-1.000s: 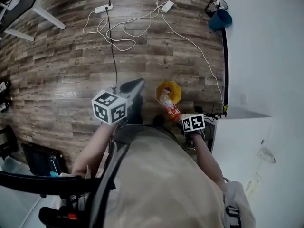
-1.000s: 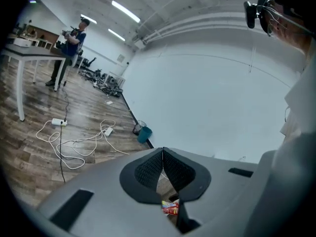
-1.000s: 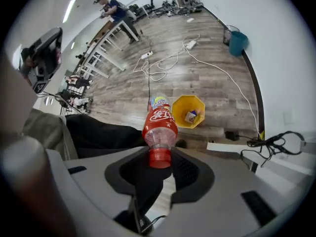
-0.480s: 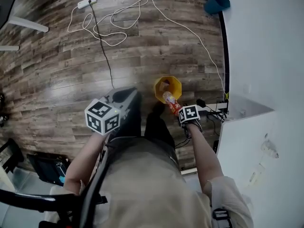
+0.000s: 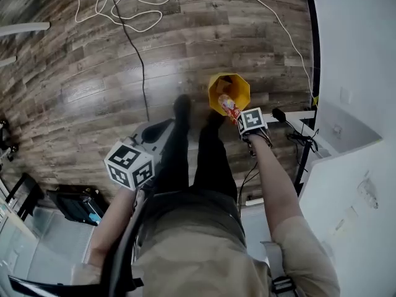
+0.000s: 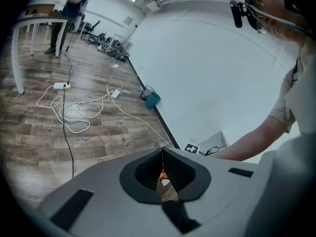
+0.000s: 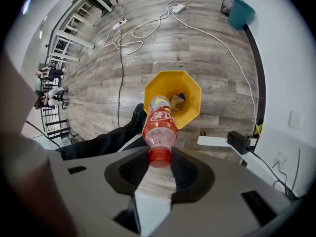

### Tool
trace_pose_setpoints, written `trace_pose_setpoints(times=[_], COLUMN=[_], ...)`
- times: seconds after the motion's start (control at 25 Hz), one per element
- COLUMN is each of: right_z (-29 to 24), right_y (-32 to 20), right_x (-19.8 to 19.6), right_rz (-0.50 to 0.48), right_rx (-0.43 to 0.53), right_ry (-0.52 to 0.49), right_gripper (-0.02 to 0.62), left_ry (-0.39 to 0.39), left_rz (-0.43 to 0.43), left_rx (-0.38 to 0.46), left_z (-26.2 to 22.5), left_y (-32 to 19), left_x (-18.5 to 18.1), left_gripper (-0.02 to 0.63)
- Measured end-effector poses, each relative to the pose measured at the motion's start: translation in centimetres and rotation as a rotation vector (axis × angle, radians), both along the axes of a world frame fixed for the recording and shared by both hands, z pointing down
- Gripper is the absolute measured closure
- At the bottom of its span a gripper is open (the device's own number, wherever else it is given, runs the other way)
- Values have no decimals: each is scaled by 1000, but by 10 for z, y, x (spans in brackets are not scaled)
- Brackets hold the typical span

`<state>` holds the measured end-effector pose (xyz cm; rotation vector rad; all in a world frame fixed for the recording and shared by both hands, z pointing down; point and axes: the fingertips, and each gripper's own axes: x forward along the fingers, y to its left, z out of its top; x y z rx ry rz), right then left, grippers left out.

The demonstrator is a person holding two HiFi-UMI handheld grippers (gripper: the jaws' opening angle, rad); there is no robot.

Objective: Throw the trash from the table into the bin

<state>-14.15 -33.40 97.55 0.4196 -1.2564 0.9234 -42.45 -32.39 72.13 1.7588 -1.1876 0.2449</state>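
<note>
Bottle (image 7: 159, 125) is hanging from the right gripper (image 7: 159, 158), whose jaws are standing partway apart and pinching it at the red cap. Its far end is showing over the near rim of the yellow bin (image 7: 194, 107), which is sitting on the wood floor (image 5: 93, 91) close to the white wall (image 5: 359, 30), with some scrap lying inside. The left gripper (image 6: 163, 174) is pointing out over the floor, jaws pressed together on nothing. The person's legs (image 5: 185, 159) are standing just beside the bin. White cable loops (image 5: 124, 14) are lying well apart from it, with bare boards between.
</note>
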Motion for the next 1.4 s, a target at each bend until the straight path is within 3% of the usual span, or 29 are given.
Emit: trace_pose_setpoints(times=[0.2, 0.56, 0.68, 0.88, 1.0, 1.24, 1.4], right_z=[47, 113, 124, 125, 112, 45, -23], right_y=[-3, -29, -36, -32, -35, -40, -98], right_x=[-4, -14, -19, -33, -39, -65, -123], right_rz=[-43, -79, -107, -127, -120, -14, 292], right_rx=[-28, 33, 58, 49, 83, 131, 262], right_ry=[24, 48, 47, 23, 6, -98, -324], right_gripper=[456, 454, 451, 359, 359, 360, 367], left_ry=[23, 39, 47, 42, 42, 38, 8], left_rz=[24, 12, -2, -28, -47, -58, -74], left_rx=[-38, -72, -92, -106, -92, -40, 57], left_z=[48, 123, 132, 132, 123, 70, 32], left_y=[-4, -8, -5, 2, -1, -21, -63], left_x=[20, 20, 14, -3, -10, -26, -46], left_gripper=[594, 594, 594, 594, 594, 594, 594])
